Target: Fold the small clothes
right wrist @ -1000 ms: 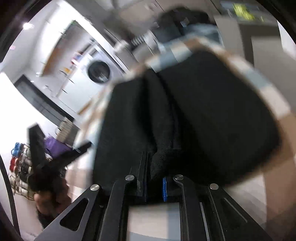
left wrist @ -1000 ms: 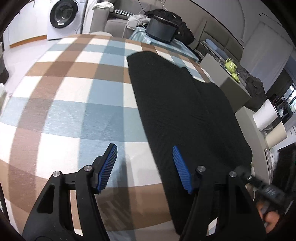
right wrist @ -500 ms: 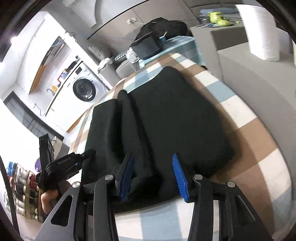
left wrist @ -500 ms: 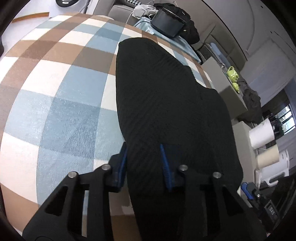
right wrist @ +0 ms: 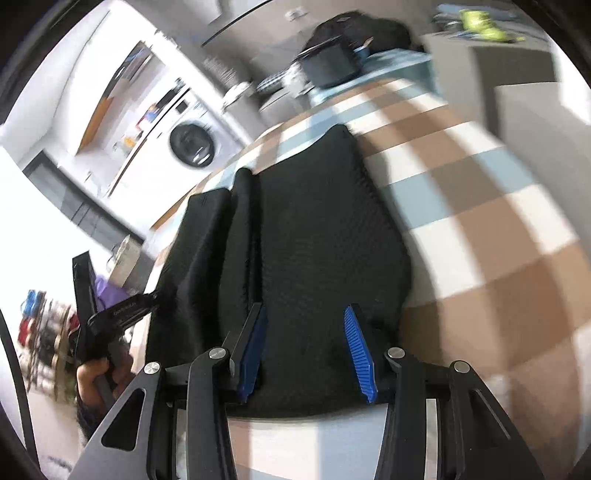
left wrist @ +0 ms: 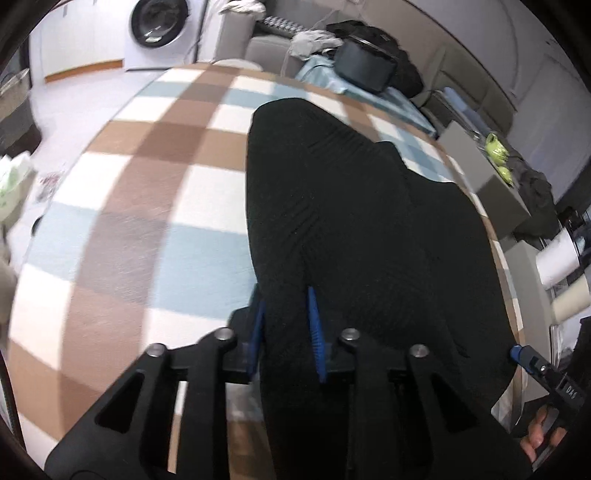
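Left wrist view: the left gripper [left wrist: 286, 332] is clenched on a bunched fold at the near left edge of the black garment [left wrist: 362, 236], which lies spread on the checked cloth [left wrist: 147, 206]. The washing machine [left wrist: 159, 26] stands far behind.

Right wrist view: the right gripper [right wrist: 306, 354] is released, its 2 blue pads [right wrist: 357, 350] spread apart above the garment's near edge, not pinching it.

Matt ribbed black garment [left wrist: 351, 221] (knit cloth), checked woven tablecloth [left wrist: 147, 192], ridged blue pads [right wrist: 360, 354]
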